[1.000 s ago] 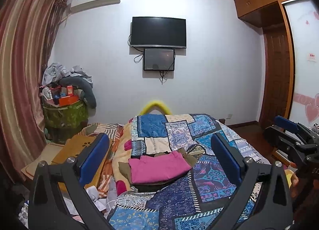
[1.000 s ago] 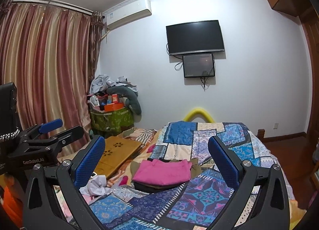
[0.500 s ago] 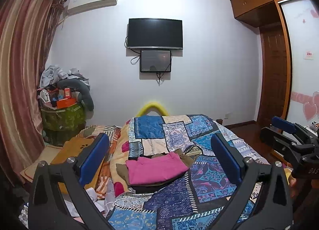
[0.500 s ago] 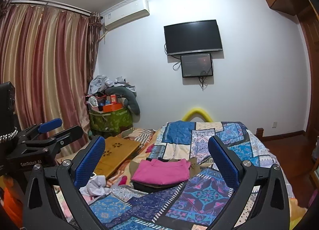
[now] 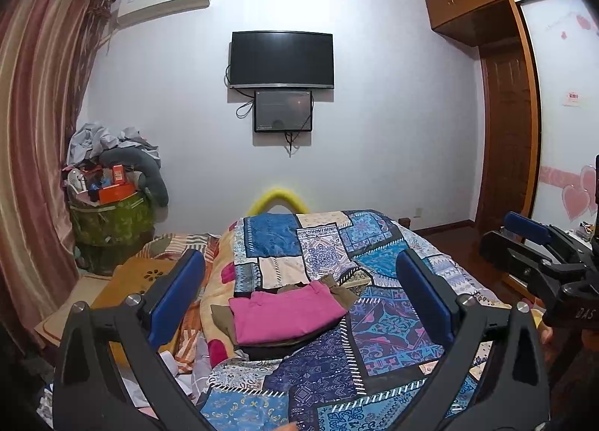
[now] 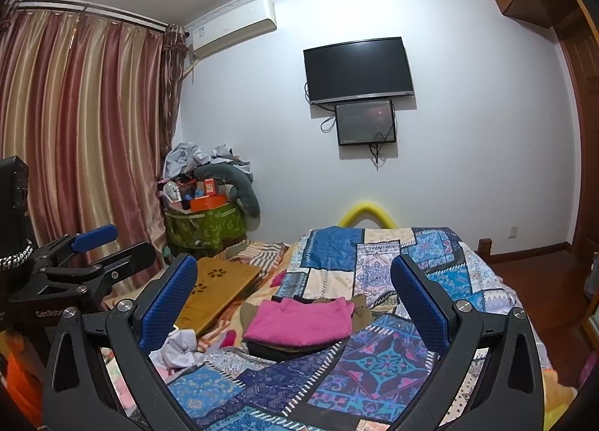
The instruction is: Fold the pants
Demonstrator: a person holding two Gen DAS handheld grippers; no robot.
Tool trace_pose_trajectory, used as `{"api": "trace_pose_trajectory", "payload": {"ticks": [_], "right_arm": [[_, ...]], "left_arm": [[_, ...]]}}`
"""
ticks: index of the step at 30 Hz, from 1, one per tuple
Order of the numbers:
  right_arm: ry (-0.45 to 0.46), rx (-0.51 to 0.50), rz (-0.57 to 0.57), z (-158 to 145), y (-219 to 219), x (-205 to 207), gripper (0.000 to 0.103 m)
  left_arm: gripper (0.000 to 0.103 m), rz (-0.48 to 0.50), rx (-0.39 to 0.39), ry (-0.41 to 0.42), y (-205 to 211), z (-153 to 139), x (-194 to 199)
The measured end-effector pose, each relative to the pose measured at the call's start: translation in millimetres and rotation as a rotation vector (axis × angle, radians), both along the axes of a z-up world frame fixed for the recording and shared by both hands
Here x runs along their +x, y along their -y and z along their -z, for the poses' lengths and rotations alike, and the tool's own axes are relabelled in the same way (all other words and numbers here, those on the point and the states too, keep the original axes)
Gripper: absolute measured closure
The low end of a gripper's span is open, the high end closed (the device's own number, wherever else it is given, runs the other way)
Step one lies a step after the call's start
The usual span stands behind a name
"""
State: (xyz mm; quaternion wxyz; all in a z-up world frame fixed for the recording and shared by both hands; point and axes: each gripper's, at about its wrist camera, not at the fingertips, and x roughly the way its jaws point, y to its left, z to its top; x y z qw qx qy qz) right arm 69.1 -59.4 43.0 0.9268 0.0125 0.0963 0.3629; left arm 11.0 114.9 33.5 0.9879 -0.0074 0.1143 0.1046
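Both hand-held grippers, left [image 5: 299, 292] and right [image 6: 294, 290], spread wide above folded pink pants [image 5: 282, 313] on patchwork quilt [image 5: 393, 333].

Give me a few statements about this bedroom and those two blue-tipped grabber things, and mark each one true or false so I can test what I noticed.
1. The pink pants lie folded on top of a stack on the patchwork quilt. True.
2. The left gripper is clamped on the pink pants. False: it is open and holds nothing, well short of the stack.
3. The right gripper is open and empty. True.
4. The television on the wall shows a bright picture. False: its screen is dark.
5. A wooden lap tray lies left of the stack. True.
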Motion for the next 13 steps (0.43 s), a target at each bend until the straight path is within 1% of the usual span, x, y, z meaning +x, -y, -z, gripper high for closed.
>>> {"api": "trace_pose_trajectory", "payload": {"ticks": [13], "right_arm": [[-0.005, -0.006, 0.003, 0.4, -0.3, 0.4, 0.0]], "left_arm": [[0.0, 0.013, -0.018, -0.012, -0.6, 3.5, 4.1]]}}
